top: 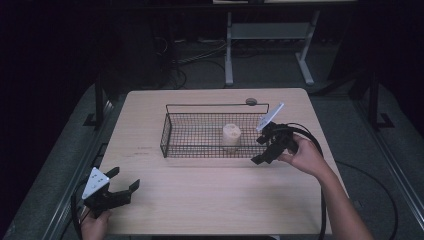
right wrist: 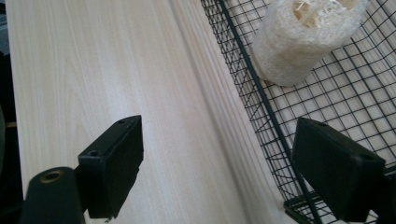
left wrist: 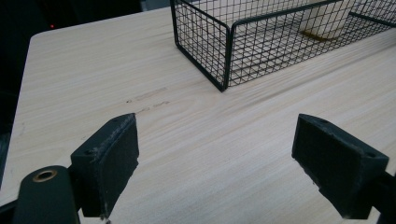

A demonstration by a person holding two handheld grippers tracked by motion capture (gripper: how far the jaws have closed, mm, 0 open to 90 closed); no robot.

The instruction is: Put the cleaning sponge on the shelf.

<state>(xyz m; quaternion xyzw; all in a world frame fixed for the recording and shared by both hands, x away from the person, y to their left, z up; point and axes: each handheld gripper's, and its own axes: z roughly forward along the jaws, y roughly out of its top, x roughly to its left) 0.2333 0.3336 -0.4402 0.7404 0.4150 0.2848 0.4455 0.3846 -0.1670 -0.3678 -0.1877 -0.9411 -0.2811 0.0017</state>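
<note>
Right gripper (top: 264,150): jaws open, empty, right of centre at the wire basket (top: 172,126) corner | loofah (top: 231,136): upright inside basket, mid-frame | left gripper (top: 122,184): jaws open, empty, lower left on table (top: 210,200)

The high view looks forward and down from above the near edge of the surface (top: 210,200), taking it all in. Both gripper views sit low and close over the surface, each facing the wire basket (top: 212,131), which all three views share.
</note>
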